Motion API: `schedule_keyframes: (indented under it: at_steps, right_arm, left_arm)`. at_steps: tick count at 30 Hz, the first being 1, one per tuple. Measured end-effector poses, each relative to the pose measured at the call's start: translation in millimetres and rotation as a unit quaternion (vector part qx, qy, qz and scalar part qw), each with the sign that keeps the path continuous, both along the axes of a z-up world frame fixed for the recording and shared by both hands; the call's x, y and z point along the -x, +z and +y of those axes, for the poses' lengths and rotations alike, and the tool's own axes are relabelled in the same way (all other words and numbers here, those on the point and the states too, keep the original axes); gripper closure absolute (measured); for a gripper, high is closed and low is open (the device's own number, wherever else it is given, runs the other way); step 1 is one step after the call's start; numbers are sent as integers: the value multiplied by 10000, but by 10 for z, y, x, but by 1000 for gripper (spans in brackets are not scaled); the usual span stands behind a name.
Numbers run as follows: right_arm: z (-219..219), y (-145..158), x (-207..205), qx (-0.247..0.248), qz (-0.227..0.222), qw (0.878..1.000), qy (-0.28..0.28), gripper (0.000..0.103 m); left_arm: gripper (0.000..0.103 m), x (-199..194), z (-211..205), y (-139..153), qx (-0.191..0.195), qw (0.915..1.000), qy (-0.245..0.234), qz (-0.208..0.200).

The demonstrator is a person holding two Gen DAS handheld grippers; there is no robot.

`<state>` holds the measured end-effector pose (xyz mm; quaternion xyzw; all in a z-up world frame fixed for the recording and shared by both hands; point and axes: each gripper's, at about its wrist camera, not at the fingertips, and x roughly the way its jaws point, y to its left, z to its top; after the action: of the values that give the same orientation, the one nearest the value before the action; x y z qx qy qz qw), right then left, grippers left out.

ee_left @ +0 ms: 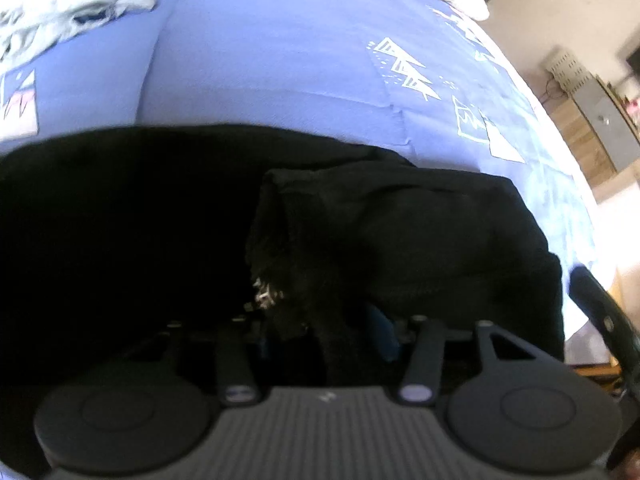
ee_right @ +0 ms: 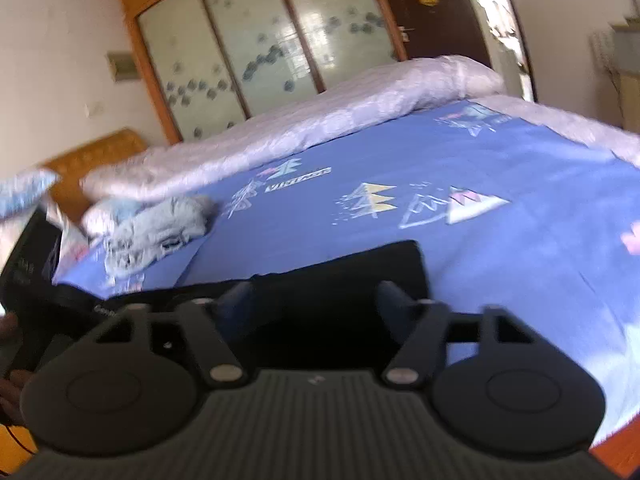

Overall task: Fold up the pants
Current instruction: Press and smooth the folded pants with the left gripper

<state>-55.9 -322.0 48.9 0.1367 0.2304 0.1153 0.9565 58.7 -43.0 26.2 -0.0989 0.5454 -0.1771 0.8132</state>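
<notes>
Black pants [ee_left: 400, 232] lie on a blue bedspread [ee_left: 272, 64], bunched and partly doubled over at the near edge. My left gripper [ee_left: 320, 332] has black cloth between its fingers; a fold with a small white tag hangs just ahead of them. In the right wrist view a flat black part of the pants [ee_right: 344, 276] lies under my right gripper [ee_right: 316, 300], whose blue-padded fingers [ee_right: 236, 300] stand wide apart over the cloth with nothing between them.
A crumpled light grey garment [ee_right: 156, 232] lies at the far left of the bed, also in the left wrist view [ee_left: 72, 4]. A pale quilt [ee_right: 320, 120] is rolled along the far side. A wardrobe [ee_right: 264, 40] and door stand behind. The other gripper [ee_left: 600, 320] shows at right.
</notes>
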Motion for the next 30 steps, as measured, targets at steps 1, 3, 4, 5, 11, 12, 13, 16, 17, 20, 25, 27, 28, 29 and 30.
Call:
schedule_keyframes:
  at_steps: [1,3,4,5,11,12,13,16,17,20,25,27,28,29,30]
  right_arm:
    - [16,-37,-59,15,63,10000,-46,54]
    - [11,-189,-259,275,446,9983,-263,60]
    - [25,-315,-336,553,733,9949,-427,64]
    - [-63,-514,-450,642,1114,9900,-577,65]
    - [-319,-519,-425,7,1111,9913,-711,74]
    - [-310,-497,-401,41,1111,9909,-755,74]
    - [-305,-469,-367,35,1116,9904,-810,72]
    - [-266,-336,-240,-72,1021,9903,-943,61]
    - [-260,-275,-172,-149,909,9914,-931,58]
    - [-153,-132,-65,-142,567,9948,-838,57]
    - [227,20,-39,69,176,9997,-177,57]
    - [455,18,-84,124,170,9996,201,57]
    - [573,8,-112,158,193,9989,404,57]
    - [692,-15,-133,199,226,9978,594,57]
    - [816,-46,-156,243,274,9964,765,57]
  left_arm:
    - [51,12,-34,3,-46,10000,-26,-48]
    - [48,27,-84,10,-125,9998,-61,-140]
    - [43,35,-100,15,-145,9997,-91,-188]
    - [42,44,-119,7,-146,9995,-147,-220]
    - [42,167,-84,47,-158,9984,-286,-470]
    - [41,179,-67,71,-138,9986,-254,-440]
    - [41,220,-20,100,-119,9987,-217,-440]
    - [39,332,191,183,106,9981,-200,-573]
    - [38,376,286,205,220,9978,-173,-601]
    - [30,511,593,238,520,9965,6,-654]
    - [31,751,1091,300,661,9930,561,-799]
    - [30,871,1347,330,809,9893,856,-865]
    - [29,924,1453,347,834,9871,1022,-902]
    - [28,968,1579,351,829,9846,1228,-929]
    - [27,1010,1723,349,796,9813,1476,-945]
